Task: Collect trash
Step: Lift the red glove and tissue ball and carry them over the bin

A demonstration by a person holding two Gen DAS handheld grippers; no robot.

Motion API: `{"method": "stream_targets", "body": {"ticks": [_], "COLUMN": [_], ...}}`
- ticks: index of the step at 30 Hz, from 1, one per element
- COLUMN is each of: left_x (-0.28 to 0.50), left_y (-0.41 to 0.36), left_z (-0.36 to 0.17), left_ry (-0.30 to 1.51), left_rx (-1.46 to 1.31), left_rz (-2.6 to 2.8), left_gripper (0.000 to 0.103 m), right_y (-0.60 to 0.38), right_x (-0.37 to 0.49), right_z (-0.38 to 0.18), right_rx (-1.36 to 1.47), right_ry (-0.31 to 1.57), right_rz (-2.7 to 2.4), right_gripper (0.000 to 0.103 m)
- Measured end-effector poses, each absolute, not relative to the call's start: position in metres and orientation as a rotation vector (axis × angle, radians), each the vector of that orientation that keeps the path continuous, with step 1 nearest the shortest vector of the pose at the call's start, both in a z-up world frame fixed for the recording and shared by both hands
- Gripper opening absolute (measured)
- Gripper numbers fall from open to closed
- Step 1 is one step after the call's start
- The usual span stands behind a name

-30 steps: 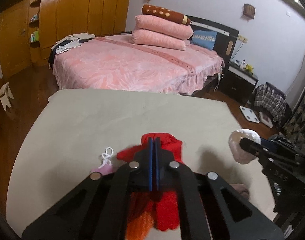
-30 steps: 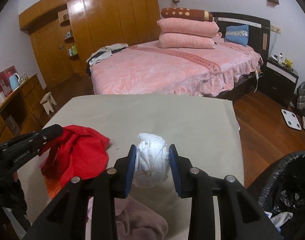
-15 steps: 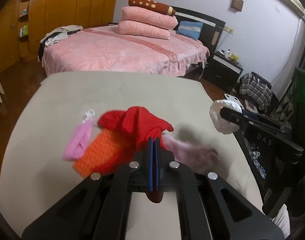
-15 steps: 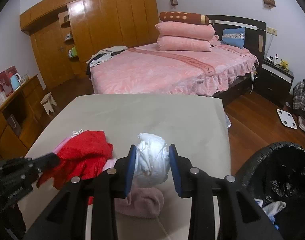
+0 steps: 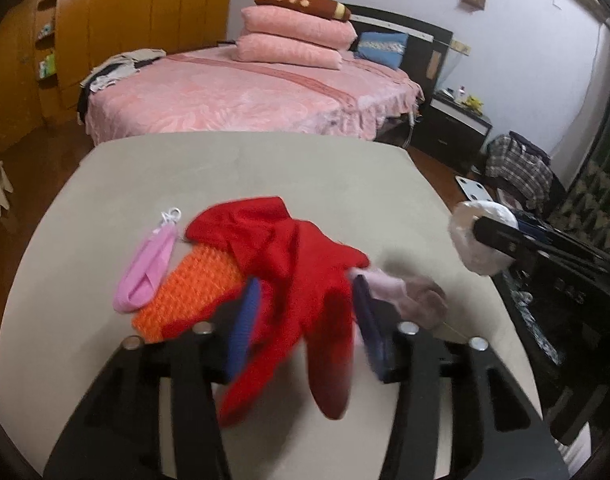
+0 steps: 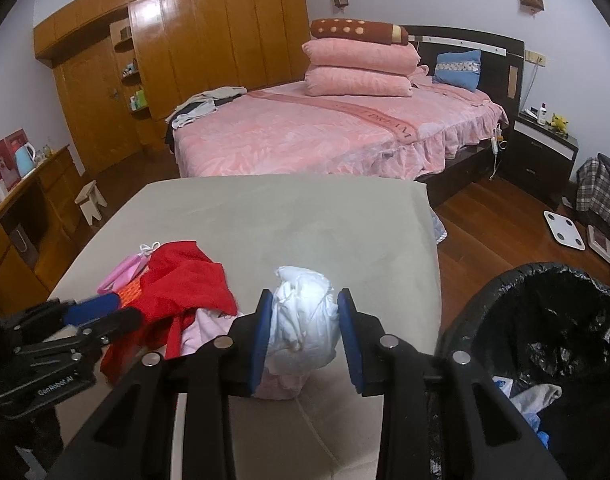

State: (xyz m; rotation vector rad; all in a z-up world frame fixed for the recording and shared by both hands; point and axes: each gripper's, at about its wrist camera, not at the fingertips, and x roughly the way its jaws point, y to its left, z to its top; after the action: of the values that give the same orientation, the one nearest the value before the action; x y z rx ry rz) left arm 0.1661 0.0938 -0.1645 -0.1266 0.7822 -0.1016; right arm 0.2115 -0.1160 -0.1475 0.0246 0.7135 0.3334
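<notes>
In the lower centre of the left wrist view, your left gripper (image 5: 305,320) has its jaws opening, and the red cloth (image 5: 293,276) lies blurred between the blue pads without being pressed, draped down the middle of the frame. It rests on the beige table (image 5: 245,168), over an orange knitted piece (image 5: 185,292) and beside a pink pouch (image 5: 149,268) at its left. At the right edge, your right gripper (image 5: 477,240) carries the white paper wad (image 5: 481,236) out past the table's edge.

In the right wrist view, lower centre, your right gripper (image 6: 305,328) is closed partway on the crumpled white paper wad (image 6: 301,324), both pads pressing its sides. The wad hangs above the table (image 6: 285,220), over a pale pink cloth (image 6: 281,388). The black-lined trash bin (image 6: 545,328) sits at the lower right of the frame, just beside the gripper and off the table's edge, its mouth open upward. So the wad needs carrying rightward, and your right hand is clearly the nearer one. Your left gripper (image 6: 93,312) shows at lower left, by the red cloth (image 6: 177,280).
</notes>
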Motion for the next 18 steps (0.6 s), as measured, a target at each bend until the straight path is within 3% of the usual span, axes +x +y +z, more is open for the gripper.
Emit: {"method": "stream_targets", "body": {"ticks": [3,6,8,10,18], "left_x": [0.176,0.184,0.188,0.190,0.166], "left_y": [0.093,0.089,0.086,0.083,0.078], "left_z": [-0.168,-0.173,-0.177,-0.179,-0.146], "left_ry": [0.783,0.791,0.803,0.810,0.722], "left_rx": [-0.120,-0.110,-0.107,-0.108,-0.123], "left_rz": [-0.100,-0.106,-0.124,-0.140,-0.166], "left_gripper": [0.054,0.048,0.015,0.005,0.004], "right_y": [-0.117,-0.117,-0.117,-0.117,-0.124], "right_x": [0.214,0.216,0.216,0.215,0.211], "right_z": [-0.149,-0.151,-0.152,-0.152,-0.143], "right_rx": [0.026,0.029,0.029,0.028,0.042], "right_ry": [0.714,0.716,0.717,0.719,0.689], "right_rz": [0.331,0.328,0.328,0.327,0.327], "right_gripper": [0.033,0.033,0.033,0.033,0.033]}}
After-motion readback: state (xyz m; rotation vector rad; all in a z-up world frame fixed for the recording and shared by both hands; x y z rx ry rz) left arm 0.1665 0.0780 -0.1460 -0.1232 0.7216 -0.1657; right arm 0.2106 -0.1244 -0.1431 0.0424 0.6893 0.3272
